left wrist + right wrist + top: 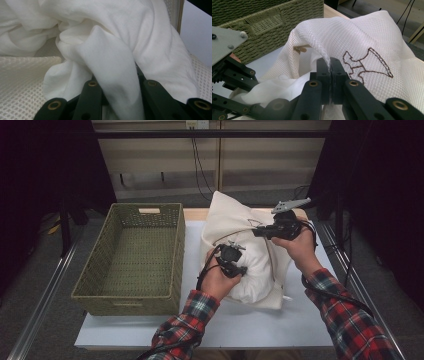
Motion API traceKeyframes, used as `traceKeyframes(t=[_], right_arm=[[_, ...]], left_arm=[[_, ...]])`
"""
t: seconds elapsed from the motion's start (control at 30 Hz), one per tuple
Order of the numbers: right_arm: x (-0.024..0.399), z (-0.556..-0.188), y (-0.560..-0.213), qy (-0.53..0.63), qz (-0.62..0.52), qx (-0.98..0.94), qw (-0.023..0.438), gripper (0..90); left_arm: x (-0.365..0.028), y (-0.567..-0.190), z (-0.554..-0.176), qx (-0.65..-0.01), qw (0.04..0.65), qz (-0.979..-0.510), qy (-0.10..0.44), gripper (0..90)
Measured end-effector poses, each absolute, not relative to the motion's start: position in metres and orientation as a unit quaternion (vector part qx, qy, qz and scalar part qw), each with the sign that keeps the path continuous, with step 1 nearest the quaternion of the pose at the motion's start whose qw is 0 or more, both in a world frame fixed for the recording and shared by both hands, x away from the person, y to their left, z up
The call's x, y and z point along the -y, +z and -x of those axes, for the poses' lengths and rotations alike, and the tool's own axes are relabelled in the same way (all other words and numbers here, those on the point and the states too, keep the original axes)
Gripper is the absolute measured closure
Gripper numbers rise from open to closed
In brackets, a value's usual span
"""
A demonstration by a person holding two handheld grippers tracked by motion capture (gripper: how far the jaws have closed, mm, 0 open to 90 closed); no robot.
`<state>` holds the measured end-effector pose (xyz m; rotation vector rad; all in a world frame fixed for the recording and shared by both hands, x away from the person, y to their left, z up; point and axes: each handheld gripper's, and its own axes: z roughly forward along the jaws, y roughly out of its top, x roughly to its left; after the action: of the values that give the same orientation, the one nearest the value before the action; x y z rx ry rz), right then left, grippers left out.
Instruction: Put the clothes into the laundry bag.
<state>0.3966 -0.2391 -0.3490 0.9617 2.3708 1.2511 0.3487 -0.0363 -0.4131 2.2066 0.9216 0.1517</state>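
To your left you have a rectangular green woven basket (131, 257), open-topped, standing on the edge of the white tabletop (250, 325), cables (198, 167) hanging behind.

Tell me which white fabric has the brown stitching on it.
The mesh bag, the netted fabric pinched by its rim in the right claw. The smooth cloth gripped by the left claw inside it is plain, no stitching.

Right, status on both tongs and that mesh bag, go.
Right tongs shut on mesh bag rim, holding it open. Left tongs shut on white cloth at the bag mouth. Green basket beside it, nothing blocking.
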Motion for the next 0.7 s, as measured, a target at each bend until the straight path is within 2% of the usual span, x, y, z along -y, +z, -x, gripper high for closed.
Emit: traceKeyframes(t=[0.7], right_arm=[[0.241, -0.392, -0.347, 0.437, -0.333, -0.823, 0.146, 88.0]], left_arm=[[0.056, -0.409, -0.361, -0.362, 0.402, -0.836, 0.094, 77.7]])
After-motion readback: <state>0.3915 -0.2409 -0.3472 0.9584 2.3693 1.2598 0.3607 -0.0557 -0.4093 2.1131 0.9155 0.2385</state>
